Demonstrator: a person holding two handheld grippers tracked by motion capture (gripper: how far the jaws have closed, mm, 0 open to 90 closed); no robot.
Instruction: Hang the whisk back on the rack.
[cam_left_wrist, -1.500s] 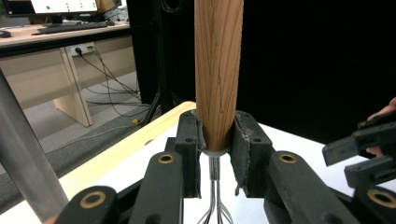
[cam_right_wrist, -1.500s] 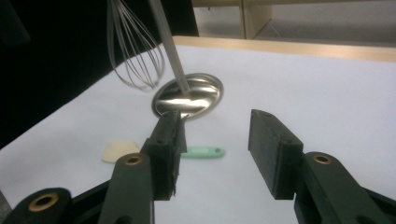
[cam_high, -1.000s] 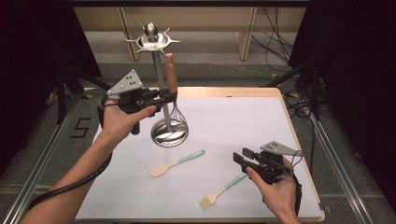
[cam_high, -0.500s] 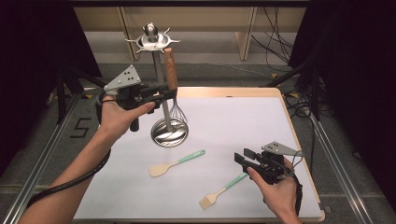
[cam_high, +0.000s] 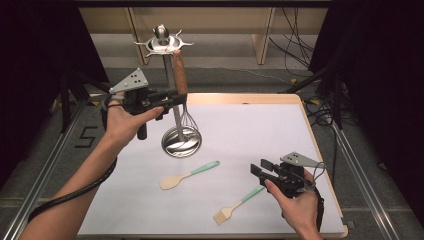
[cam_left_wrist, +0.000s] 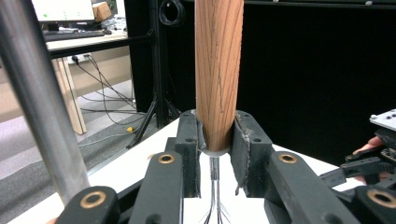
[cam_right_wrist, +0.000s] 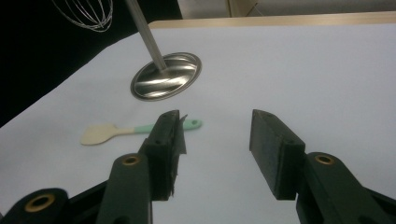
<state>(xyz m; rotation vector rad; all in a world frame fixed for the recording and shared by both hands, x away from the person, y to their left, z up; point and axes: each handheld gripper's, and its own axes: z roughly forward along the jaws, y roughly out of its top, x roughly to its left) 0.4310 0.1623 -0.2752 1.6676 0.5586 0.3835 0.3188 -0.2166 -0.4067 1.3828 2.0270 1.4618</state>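
A whisk with a wooden handle hangs upright beside the pole of a metal stand. My left gripper is shut on the lower end of that handle, with the wire loops below the jaws. The handle's top reaches the hooked ring at the top of the stand; I cannot tell whether it touches a hook. My right gripper is held low at the mat's front right, open and empty.
A teal-handled wooden spoon lies in front of the stand base, and a teal-handled brush lies just left of my right hand. Both rest on the white mat. The stand's pole is close to the left of my left gripper.
The left gripper has lifted the whisk slightly, bringing the handle's top closer to the ring of hooks. The right gripper has stayed put.
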